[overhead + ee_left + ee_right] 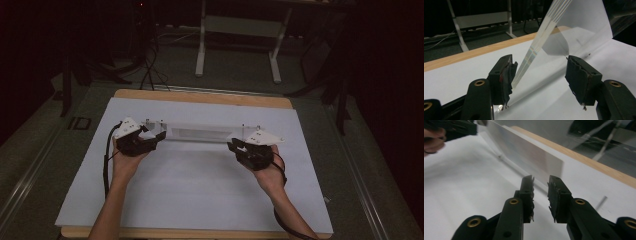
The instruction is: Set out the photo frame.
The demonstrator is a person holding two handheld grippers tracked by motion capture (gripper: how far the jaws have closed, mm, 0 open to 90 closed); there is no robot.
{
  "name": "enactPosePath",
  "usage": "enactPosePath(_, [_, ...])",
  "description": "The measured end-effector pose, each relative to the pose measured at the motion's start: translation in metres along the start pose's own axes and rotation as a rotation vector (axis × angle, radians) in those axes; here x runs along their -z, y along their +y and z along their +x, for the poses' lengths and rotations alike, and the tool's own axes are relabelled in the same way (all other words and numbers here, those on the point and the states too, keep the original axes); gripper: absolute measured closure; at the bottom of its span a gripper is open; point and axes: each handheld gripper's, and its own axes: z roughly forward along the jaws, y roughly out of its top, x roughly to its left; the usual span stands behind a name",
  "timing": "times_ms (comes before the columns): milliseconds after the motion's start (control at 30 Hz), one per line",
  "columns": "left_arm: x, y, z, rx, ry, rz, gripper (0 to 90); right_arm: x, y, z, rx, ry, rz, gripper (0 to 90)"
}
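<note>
On the left of the high view, the left gripper (pixel 159 136) is sitting at one end of a long clear panel (pixel 200 132) that is standing on edge across the white sheet (pixel 200 200) covering the wooden table (pixel 200 96). The person's left hand (pixel 126 162) is gripping it from behind. In the left gripper view its 2 jaws are standing wide apart, with the panel's edge (pixel 534 50) rising between them; the edge is lying just beside one pad (pixel 507 75), and I cannot tell whether it is touching. The other pad is staying well clear.

Moving right, the panel is running level across the middle of the sheet, with small pins sticking up near both ends.

At the right end, the right gripper (pixel 233 146) is resting in the right hand (pixel 270 172), pointing toward the panel's end. In the right gripper view its jaws are parted by a narrow gap, nothing is sitting between them, and the panel's end (pixel 544 165) is standing just beyond the tips. The left gripper (pixel 456 128) is showing far off at the panel's other end.
</note>
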Motion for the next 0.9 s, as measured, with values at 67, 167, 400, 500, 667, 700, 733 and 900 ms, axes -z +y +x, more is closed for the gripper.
enactPosePath(67, [0.0, 0.0, 0.0, 0.002, 0.003, -0.002, 39.4, -0.001, -0.003, -0.005, -0.004, -0.018, 0.009, 72.5])
enactPosePath(167, [-0.001, 0.001, 0.001, 0.003, 0.006, -0.002, 39.5, -0.002, -0.008, -0.012, -0.015, -0.031, 0.019, 71.5])
enactPosePath(400, [-0.003, 0.002, 0.002, 0.009, 0.009, -0.003, 40.0, -0.004, -0.018, -0.027, -0.045, -0.071, 0.039, 70.6])
enactPosePath(500, [-0.003, 0.004, 0.003, 0.009, 0.009, 0.005, 40.3, -0.004, -0.022, -0.033, -0.053, -0.086, 0.042, 70.6])
enactPosePath(667, [-0.005, 0.006, 0.004, 0.014, 0.014, 0.005, 40.4, -0.003, -0.028, -0.042, -0.073, -0.101, 0.039, 70.2])
enactPosePath(700, [-0.005, 0.006, 0.004, 0.016, 0.016, 0.003, 40.3, -0.002, -0.029, -0.044, -0.078, -0.105, 0.041, 70.1])
enactPosePath(733, [-0.005, 0.006, 0.004, 0.017, 0.017, 0.003, 40.4, -0.002, -0.03, -0.045, -0.079, -0.109, 0.04, 70.1])
enactPosePath(900, [-0.006, 0.007, 0.005, 0.017, 0.019, 0.006, 40.5, 0.0, -0.034, -0.053, -0.085, -0.121, 0.037, 68.8])
